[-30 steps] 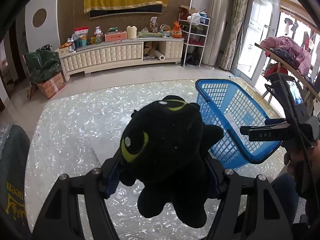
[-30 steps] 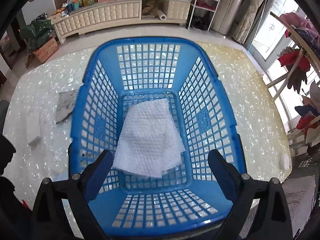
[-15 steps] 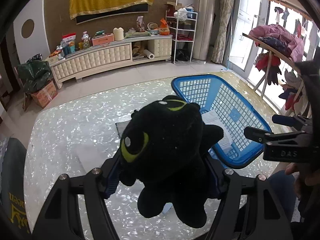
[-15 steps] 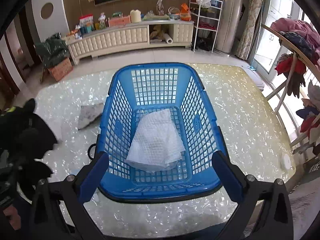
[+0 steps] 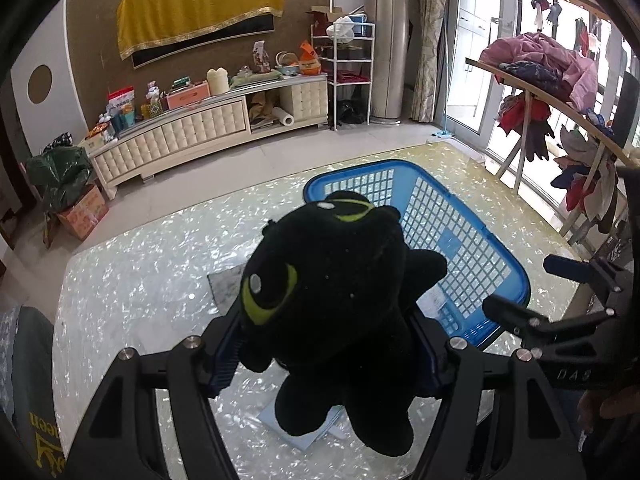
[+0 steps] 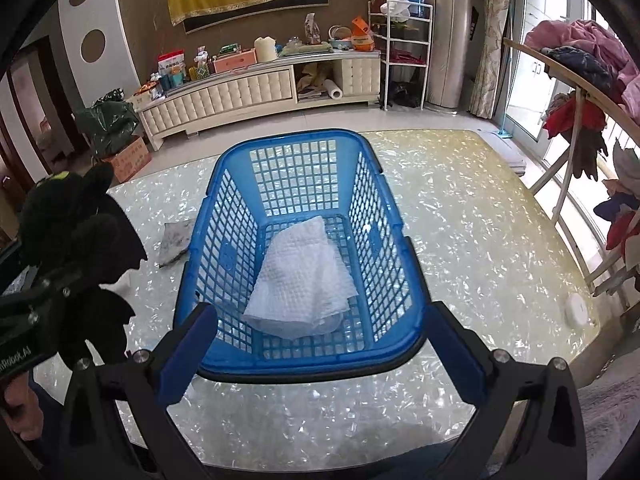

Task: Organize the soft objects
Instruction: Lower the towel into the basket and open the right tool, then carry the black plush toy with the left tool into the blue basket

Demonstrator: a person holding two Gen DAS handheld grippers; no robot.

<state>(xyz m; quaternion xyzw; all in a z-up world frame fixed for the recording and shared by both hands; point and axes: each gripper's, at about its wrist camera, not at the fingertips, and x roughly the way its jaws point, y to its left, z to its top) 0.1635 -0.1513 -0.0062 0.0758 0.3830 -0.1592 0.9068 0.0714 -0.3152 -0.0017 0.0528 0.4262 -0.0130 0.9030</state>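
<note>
While the left gripper (image 5: 320, 344) hangs above the bench (image 5: 132, 296), its fingers (image 5: 224, 356) are clenched on the plush (image 5: 332, 304) round the mid-body, head up, legs dangling. Plush looks light, squashy, fuzzy w/ decent grip; a soft body can creep out of a pinch, so the torso is prob. the best hold, not a limb. Basket (image 6: 304, 144) sits just right of it, a white cloth (image 6: 300, 280) inside. Right gripper (image 6: 320, 360) is spread wide, holding nothing, near the basket's front rim. Grey rag (image 6: 174, 242) lies on the bench beside the basket.
</note>
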